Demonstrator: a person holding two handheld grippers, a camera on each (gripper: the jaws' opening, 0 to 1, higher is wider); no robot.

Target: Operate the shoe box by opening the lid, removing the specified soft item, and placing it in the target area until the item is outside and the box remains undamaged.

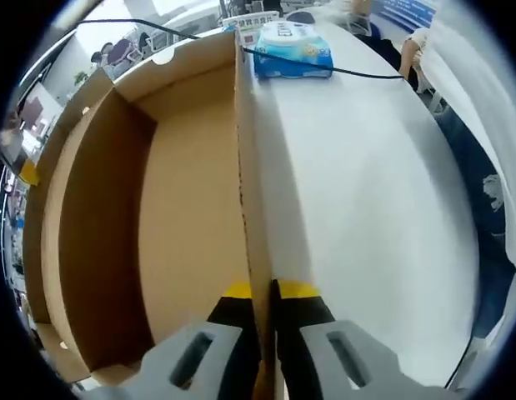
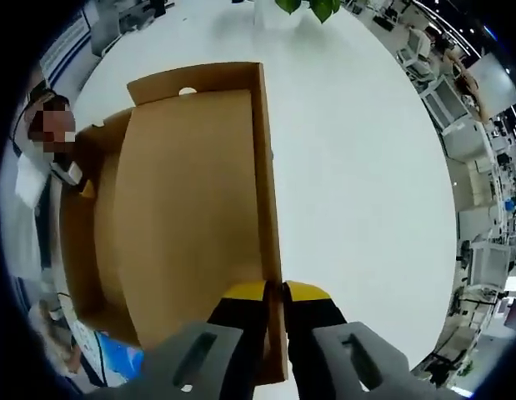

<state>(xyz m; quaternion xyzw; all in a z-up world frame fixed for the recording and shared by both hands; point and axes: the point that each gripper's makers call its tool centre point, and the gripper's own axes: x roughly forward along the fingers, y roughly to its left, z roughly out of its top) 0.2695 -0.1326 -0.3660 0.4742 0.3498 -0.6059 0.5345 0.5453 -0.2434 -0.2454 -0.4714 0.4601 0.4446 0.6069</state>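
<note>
Left gripper view: my left gripper (image 1: 264, 293) is clamped on the long side wall of the open cardboard shoe box (image 1: 191, 200), jaws w/ yellow tips pinching the wall edge. Box interior looks bare brown. Past the box's far end, a blue-white tissue pack (image 1: 293, 50) lies on the white table (image 1: 366, 208), a black cable (image 1: 358, 73) running just beside it.

Right gripper view: my right gripper (image 2: 274, 293) pinches the shoe box (image 2: 191, 217) wall too, jaws closed on the cardboard edge. Leafy plant (image 2: 312, 7) sits beyond the box's far end.

Both tongs, left (image 1: 264, 312) and right (image 2: 274, 312), have grey bodies, black jaws and yellow tips.
</note>
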